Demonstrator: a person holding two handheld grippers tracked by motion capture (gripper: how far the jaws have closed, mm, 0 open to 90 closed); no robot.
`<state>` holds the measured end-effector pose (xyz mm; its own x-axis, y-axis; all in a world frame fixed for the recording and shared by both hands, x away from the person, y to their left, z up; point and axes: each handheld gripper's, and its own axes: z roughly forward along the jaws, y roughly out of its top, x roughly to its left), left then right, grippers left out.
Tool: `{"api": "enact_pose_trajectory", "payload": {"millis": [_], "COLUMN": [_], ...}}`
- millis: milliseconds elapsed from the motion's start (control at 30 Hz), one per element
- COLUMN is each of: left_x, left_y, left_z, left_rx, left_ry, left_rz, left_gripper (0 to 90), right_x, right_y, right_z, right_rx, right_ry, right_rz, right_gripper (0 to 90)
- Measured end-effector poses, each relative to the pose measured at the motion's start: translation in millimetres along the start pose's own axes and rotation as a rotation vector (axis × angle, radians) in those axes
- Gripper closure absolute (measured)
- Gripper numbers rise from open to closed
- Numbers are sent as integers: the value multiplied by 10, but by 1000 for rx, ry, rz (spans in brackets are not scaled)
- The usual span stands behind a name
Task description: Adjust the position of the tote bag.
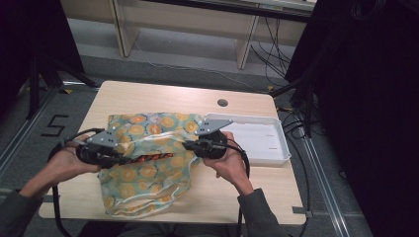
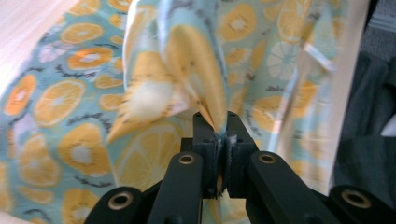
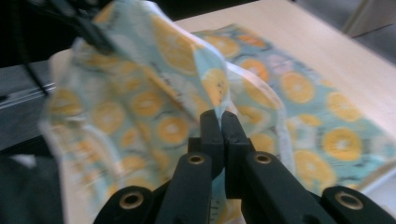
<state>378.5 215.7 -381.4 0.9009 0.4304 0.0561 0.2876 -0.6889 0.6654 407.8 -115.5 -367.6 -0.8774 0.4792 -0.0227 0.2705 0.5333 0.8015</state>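
Orange-print cloth bag [image 1: 148,163] is gripped at 9 o'clock by left gripper [image 1: 126,159] and 3 o'clock by right gripper [image 1: 190,146], fingers clamped on fabric; lifting judged begun, opening and white tray [image 1: 269,140] work left

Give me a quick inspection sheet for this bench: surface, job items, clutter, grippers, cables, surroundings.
Surface: light wooden table with a round grommet hole near the far edge.
Job's things: orange-print cloth bag, partly lifted off the table, its near end draped toward the front edge.
Clutter: white tray at the right, beside the bag; contents nothing seen.
Grippers: left gripper shut on a fold of the bag; right gripper shut on the bag's edge.
Cables: black cable loops from the left gripper; more cables on the floor at right.
Surroundings: grey floor, wooden furniture legs behind, dark curtains both sides.
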Motion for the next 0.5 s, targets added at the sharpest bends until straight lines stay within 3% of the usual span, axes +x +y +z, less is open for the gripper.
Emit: {"api": "enact_pose_trajectory", "payload": {"millis": [33, 67, 100, 167, 200, 233, 300, 333, 367, 400, 467, 500], "left_x": [72, 163, 375, 558, 558, 623, 758, 758, 794, 854, 893, 931], "left_y": [21, 33, 19, -25, -25, -46, -97, -97, -117, -171, -207, -255], "left_z": [1, 16, 83, 189, 189, 255, 458, 458, 511, 602, 622, 638], "left_rx": [1, 9, 23, 28, 28, 33, 82, 82, 90, 81, 77, 69], "left_ry": [8, 24, 73, 87, 87, 96, 131, 131, 132, 123, 102, 91], "left_rz": [-16, -27, -55, -110, -110, -139, -144, -144, -161, -201, -208, -238], "left_gripper": [853, 850, 845, 848, 850, 850, 860, 863, 867, 869, 871, 872], "right_x": [0, -49, -170, -261, -261, -285, -348, -348, -395, -428, -449, -483], "right_y": [0, 10, -5, -43, -43, -67, -95, -95, -108, -117, -159, -179], "right_z": [0, 26, 134, 277, 277, 364, 611, 611, 763, 819, 907, 947], "right_rx": [0, 11, 16, 55, 55, 78, 164, 164, 197, 232, 220, 254], "right_ry": [0, -47, -112, -147, -147, -167, -203, -203, -237, -234, -249, -233], "right_rz": [0, -6, -14, -19, -19, -10, -49, -49, -75, -79, -66, -61], "right_gripper": [900, 900, 900, 900, 900, 900, 900, 900, 900, 900, 900, 900]}}
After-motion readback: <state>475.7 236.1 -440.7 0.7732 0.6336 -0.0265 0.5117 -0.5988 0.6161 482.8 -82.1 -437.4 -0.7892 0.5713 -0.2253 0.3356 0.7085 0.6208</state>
